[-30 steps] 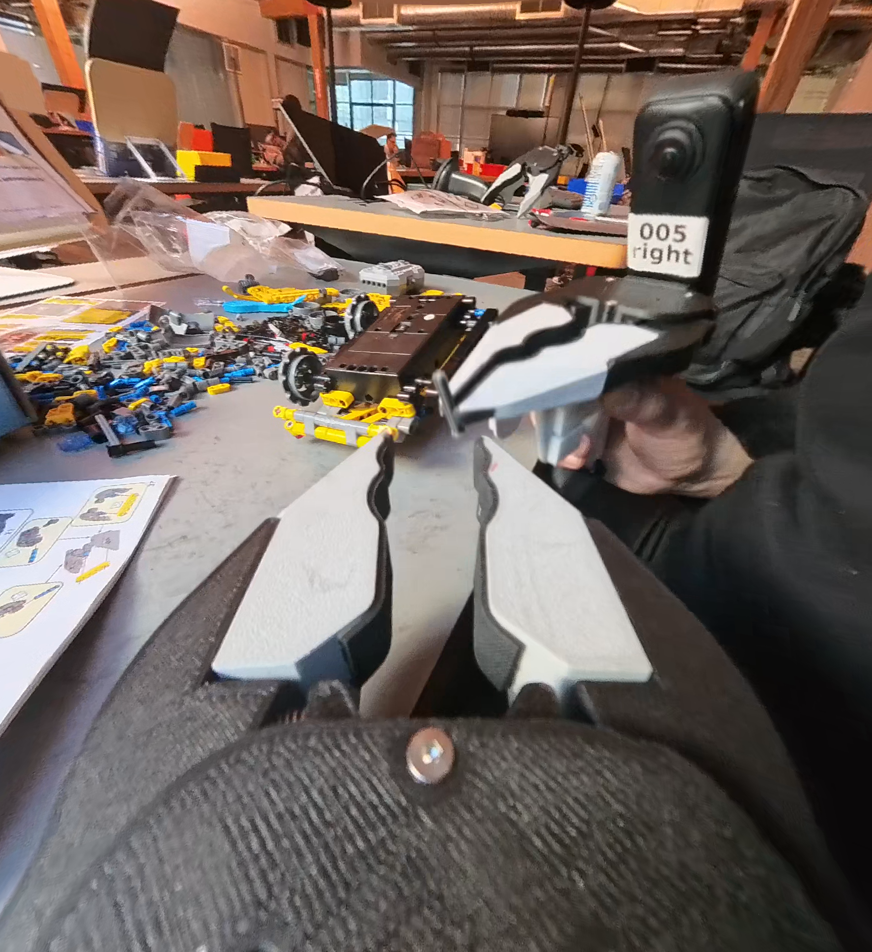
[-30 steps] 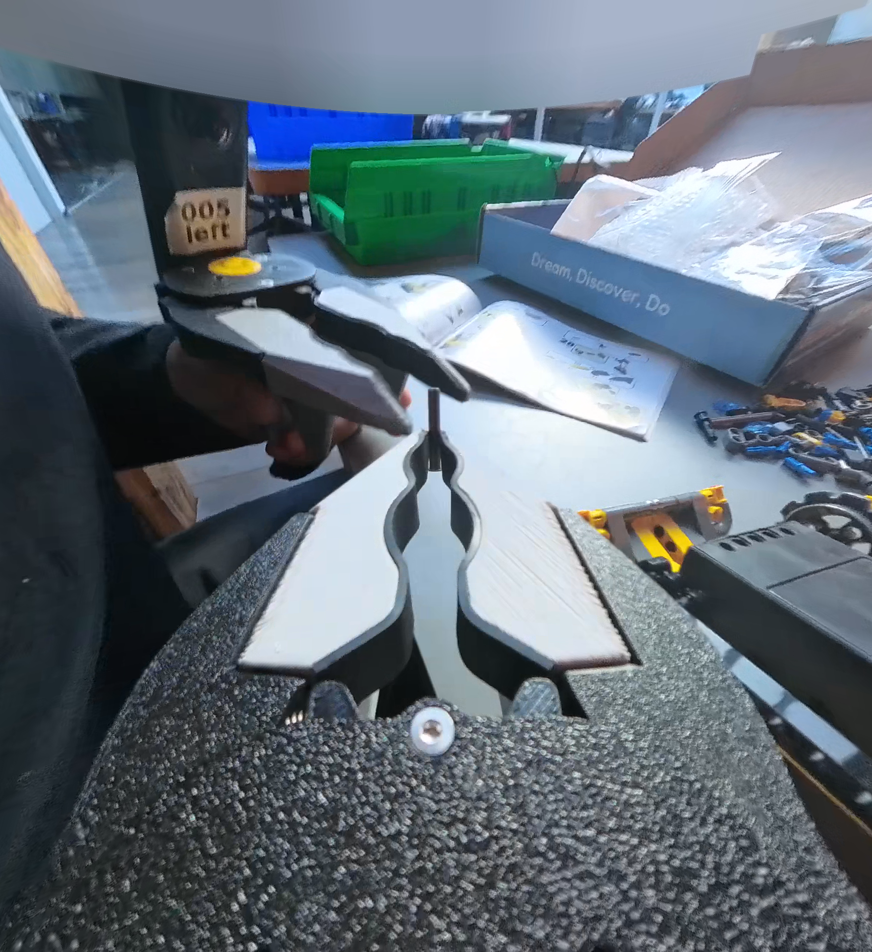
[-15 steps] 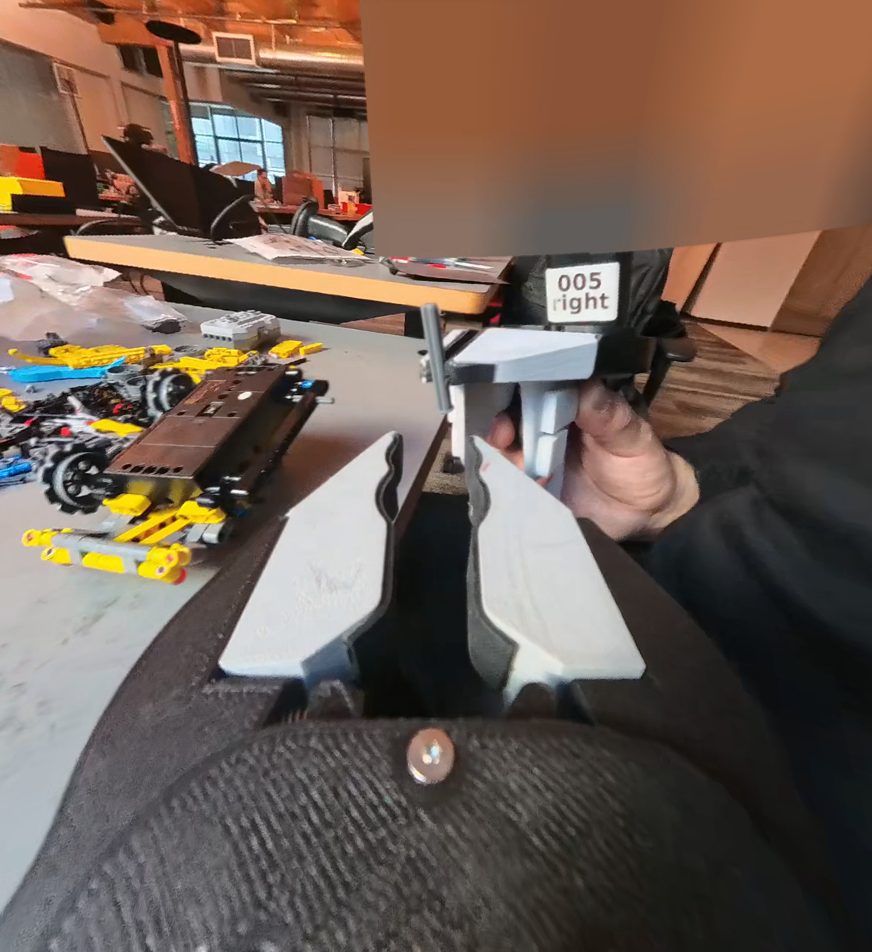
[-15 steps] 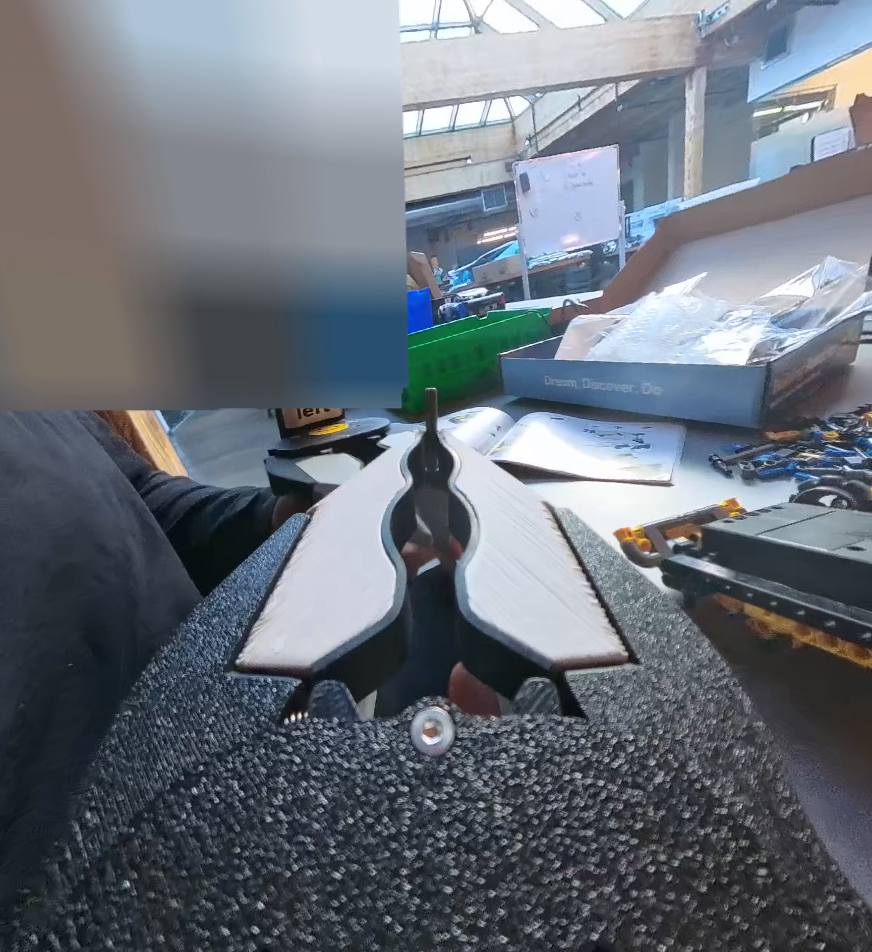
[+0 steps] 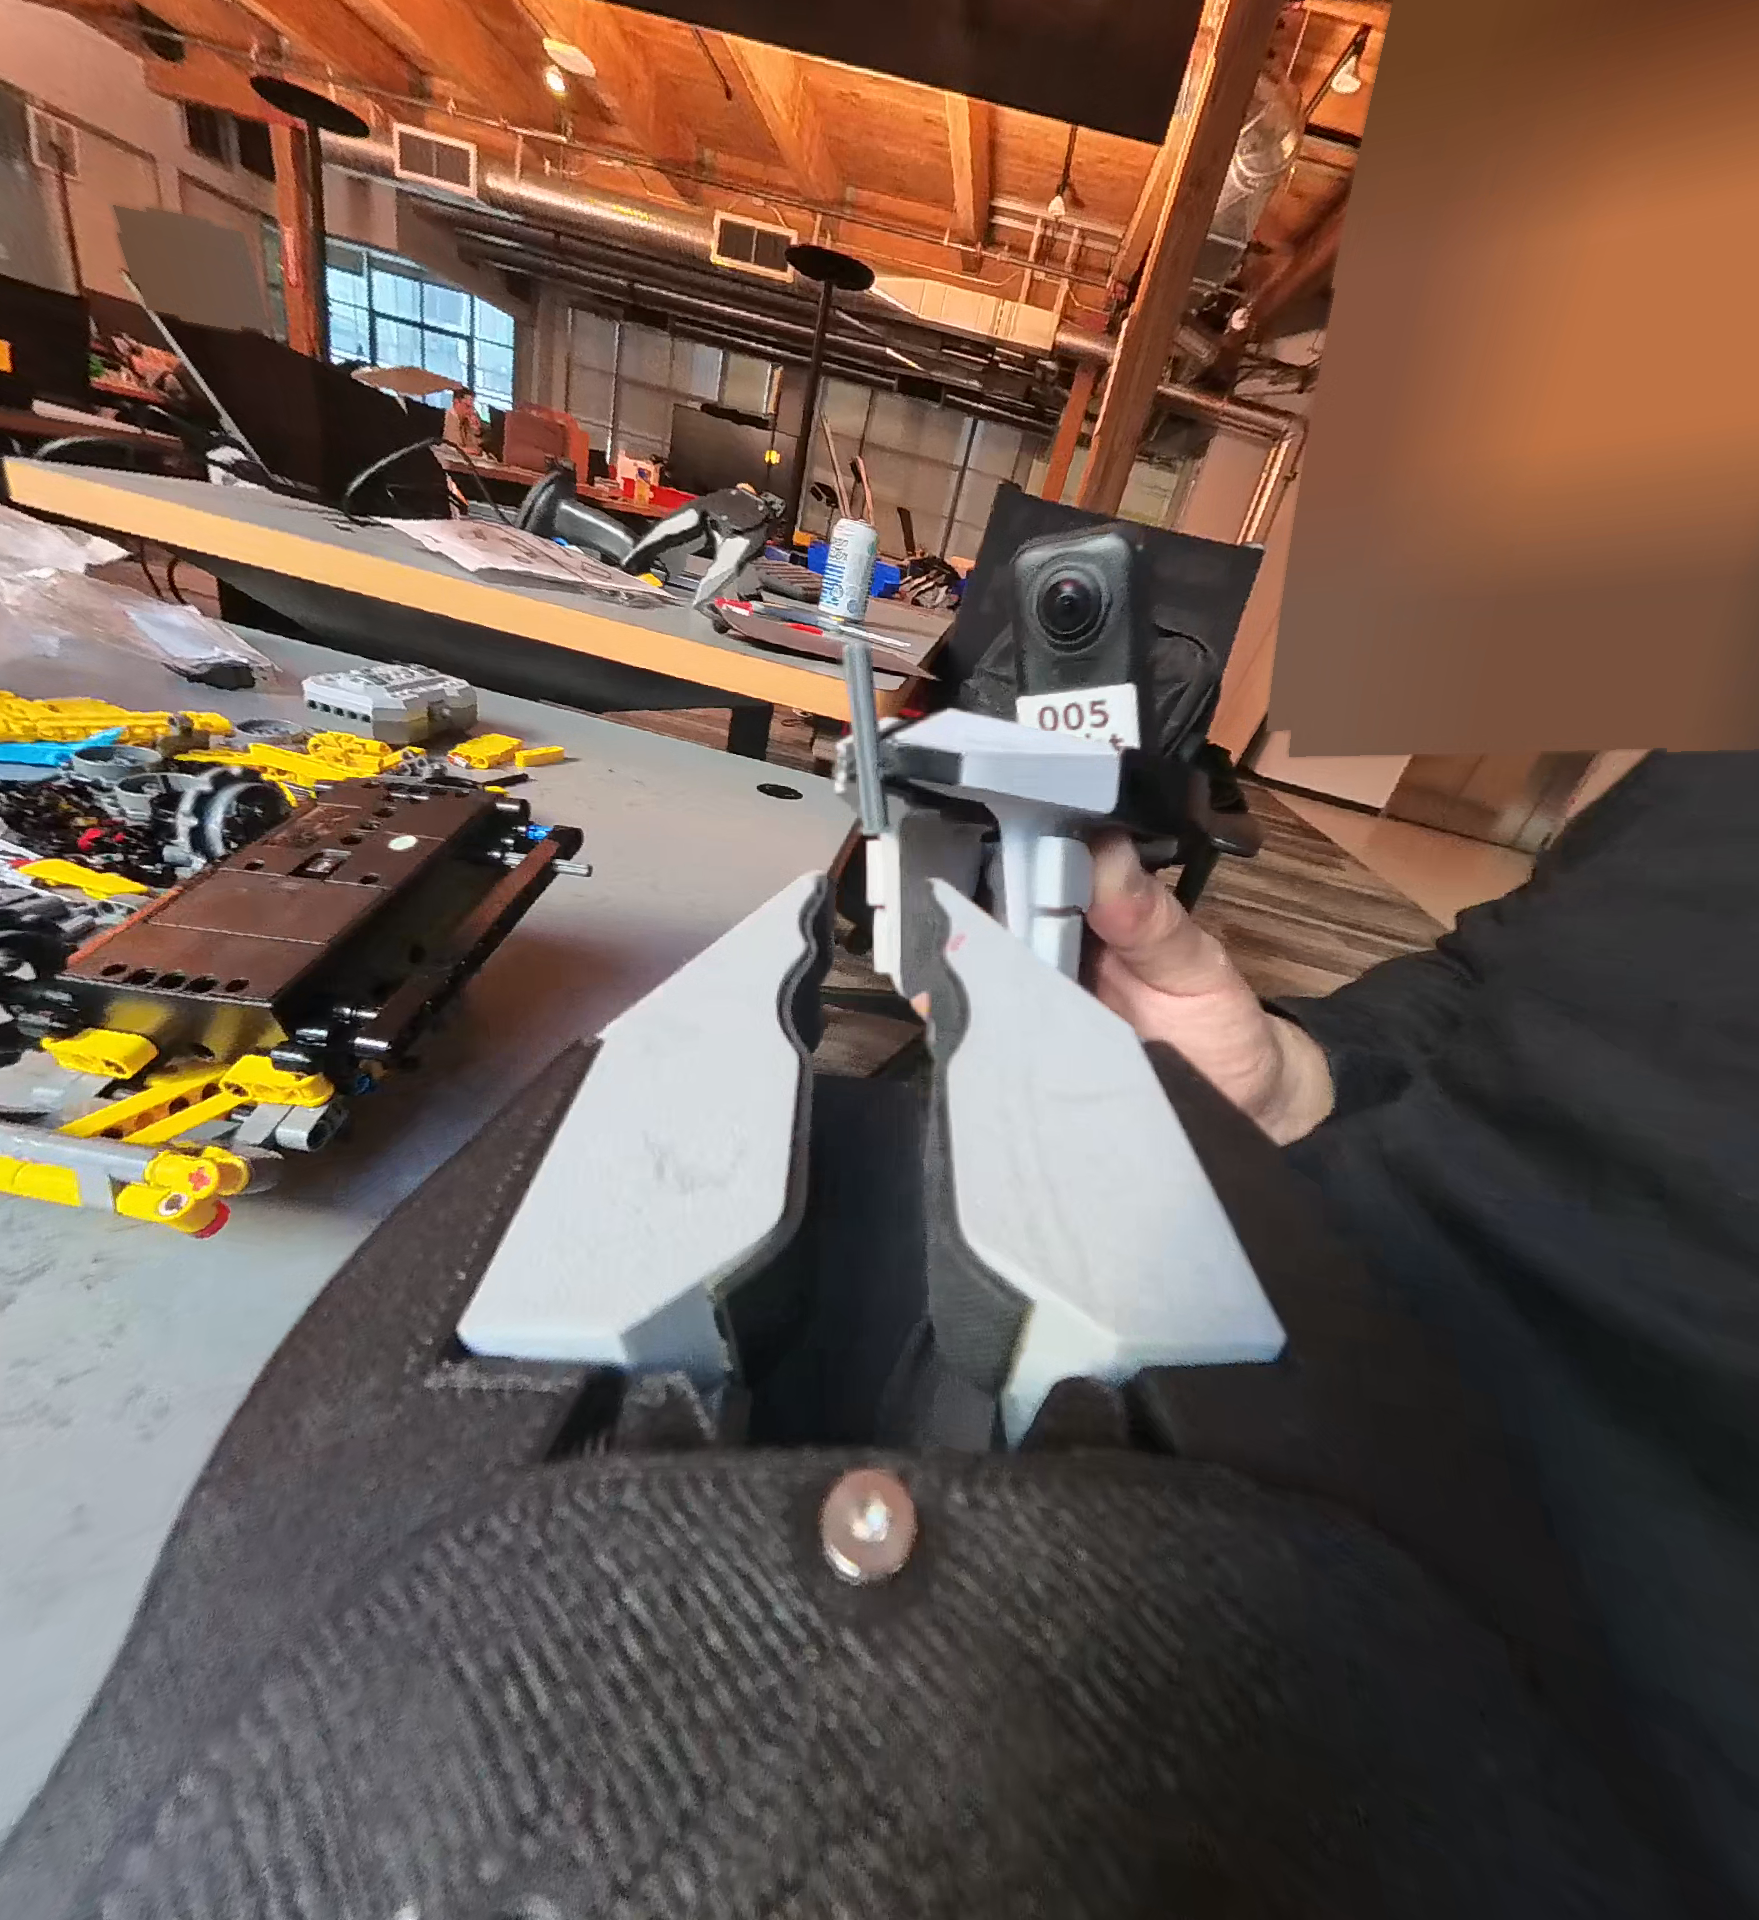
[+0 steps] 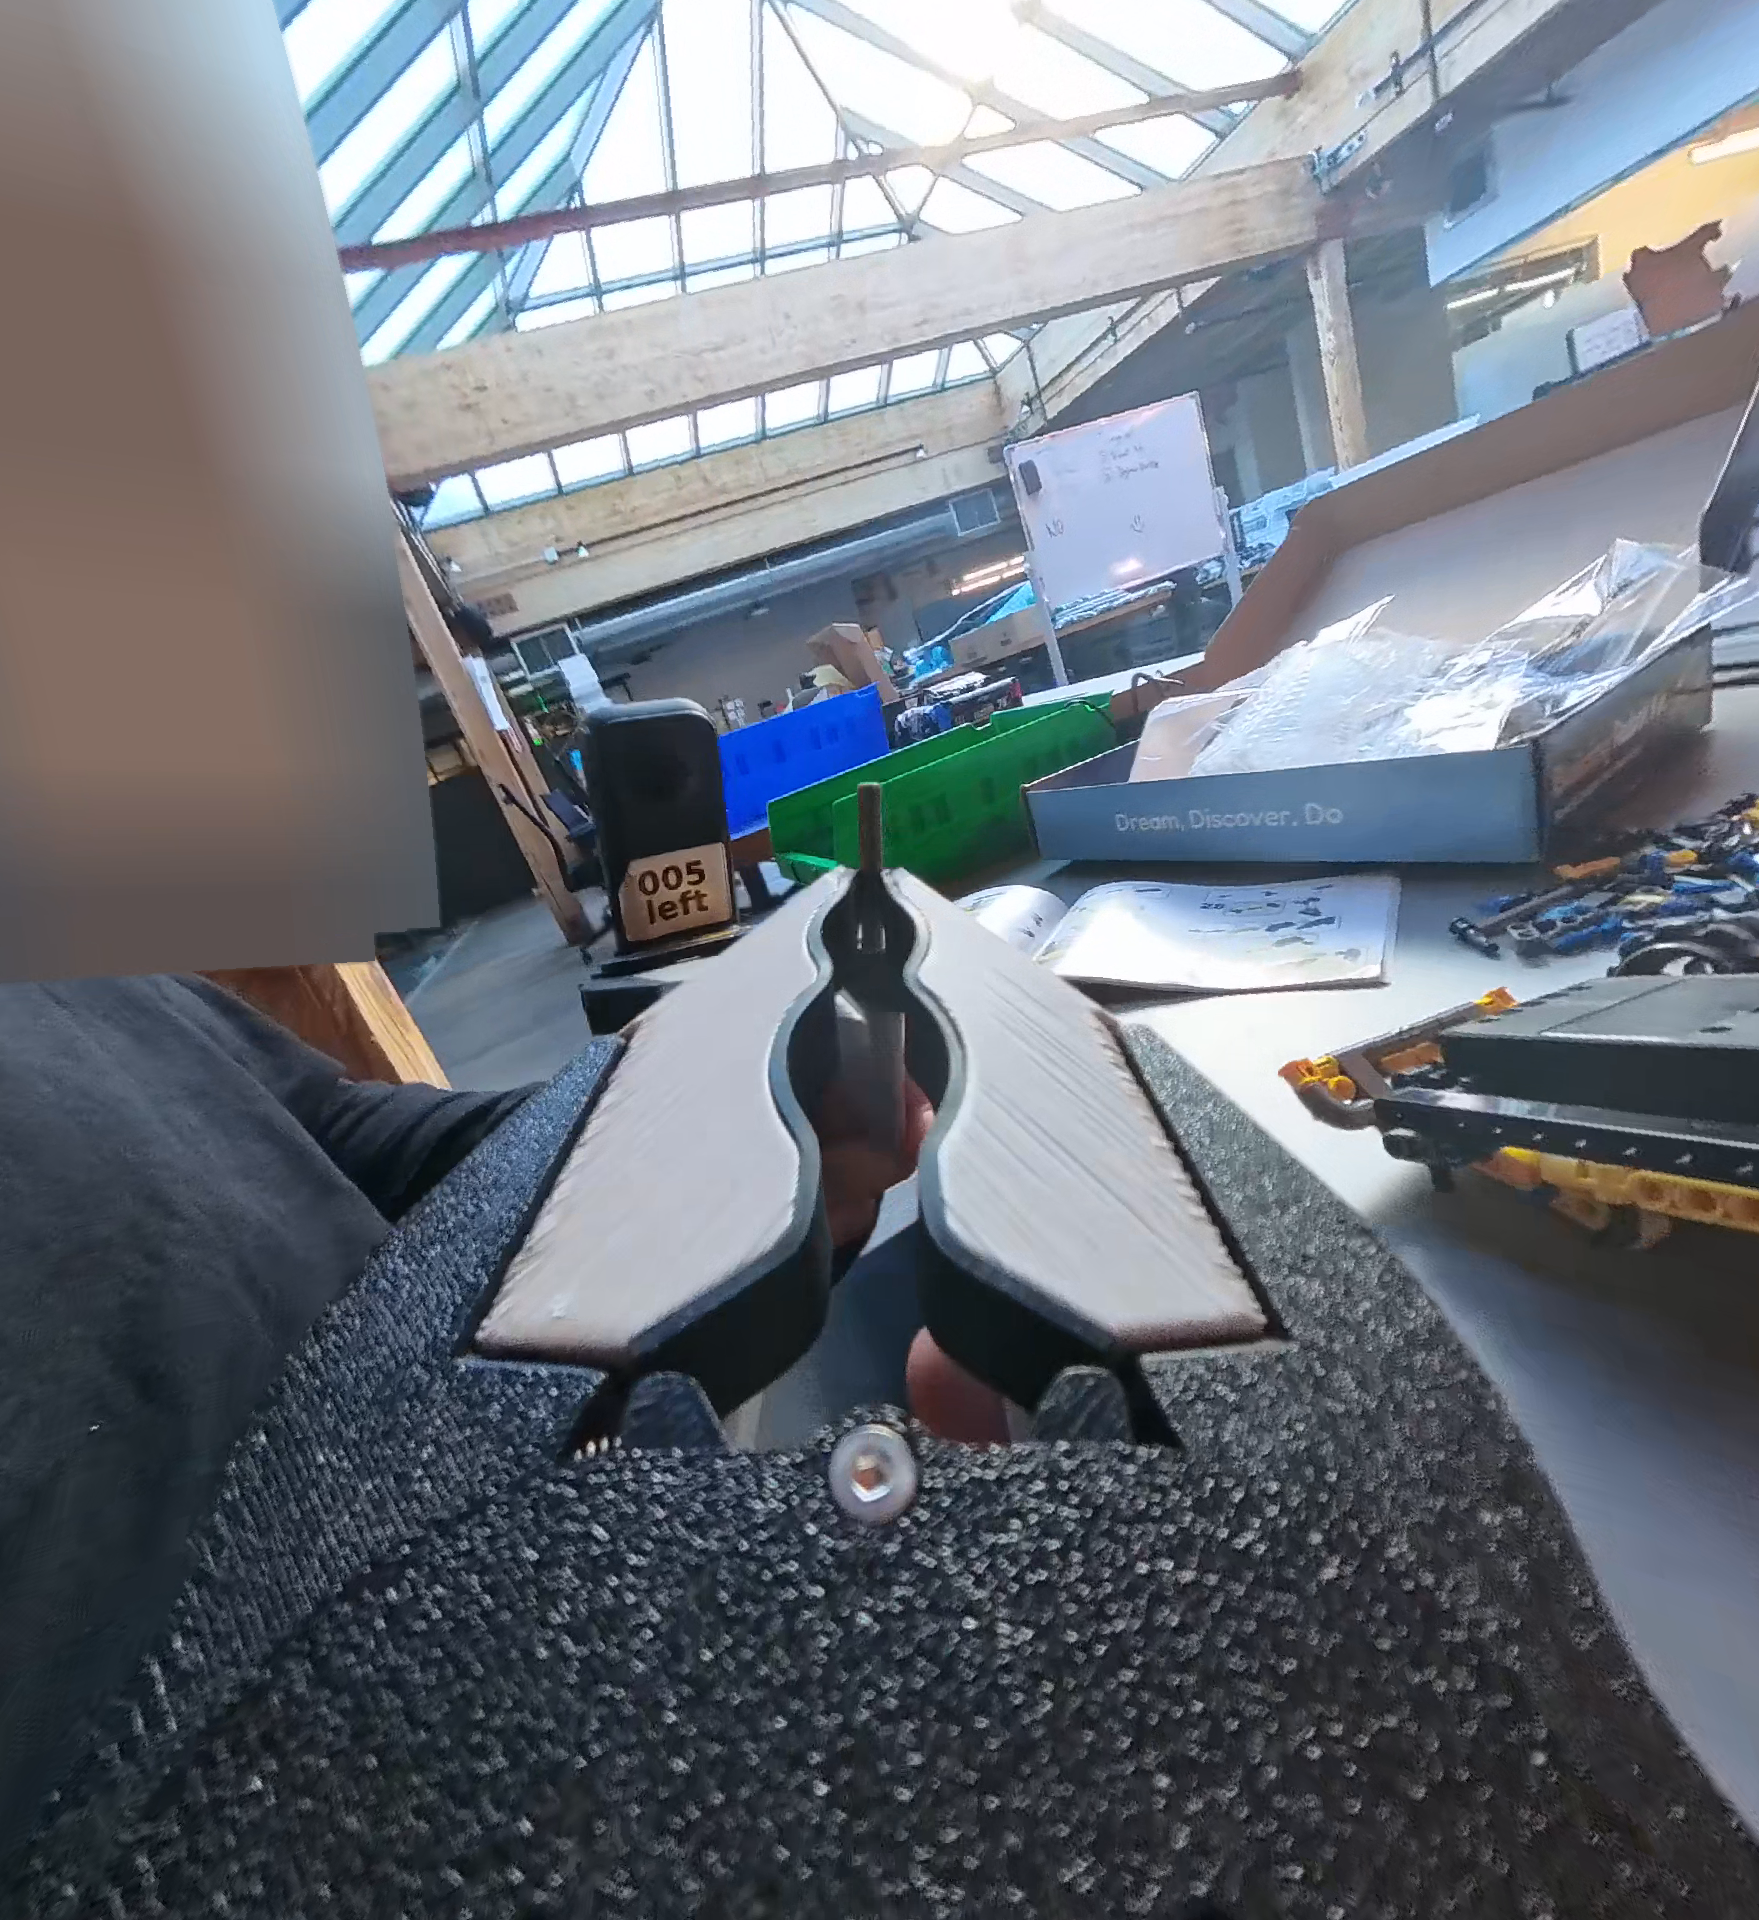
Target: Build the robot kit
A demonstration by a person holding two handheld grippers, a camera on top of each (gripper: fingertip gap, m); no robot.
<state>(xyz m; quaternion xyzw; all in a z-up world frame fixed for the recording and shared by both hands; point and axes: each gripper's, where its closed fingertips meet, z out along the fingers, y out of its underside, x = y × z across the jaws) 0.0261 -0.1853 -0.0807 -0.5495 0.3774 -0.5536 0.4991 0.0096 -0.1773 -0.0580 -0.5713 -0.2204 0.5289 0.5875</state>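
The right gripper (image 6: 870,883) pinches a thin grey axle (image 6: 868,831), matt, perhaps plastic. Its fingers (image 6: 688,1153) look like ridged printed plastic. The chassis (image 5: 303,914) is glossy black and yellow plastic on a smooth matt grey table (image 5: 75,1351); the booklet (image 6: 1228,935) is glossy paper.

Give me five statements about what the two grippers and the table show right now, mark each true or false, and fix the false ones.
1. The right gripper is shut on a thin dark axle. True.
2. The left gripper clamps a yellow beam. False: it is open and empty.
3. The axle stands roughly upright. True.
4. The black and yellow chassis is held in the air. False: it rests on the grey table.
5. The instruction booklet lies inside the box. False: it lies on the table beside it.
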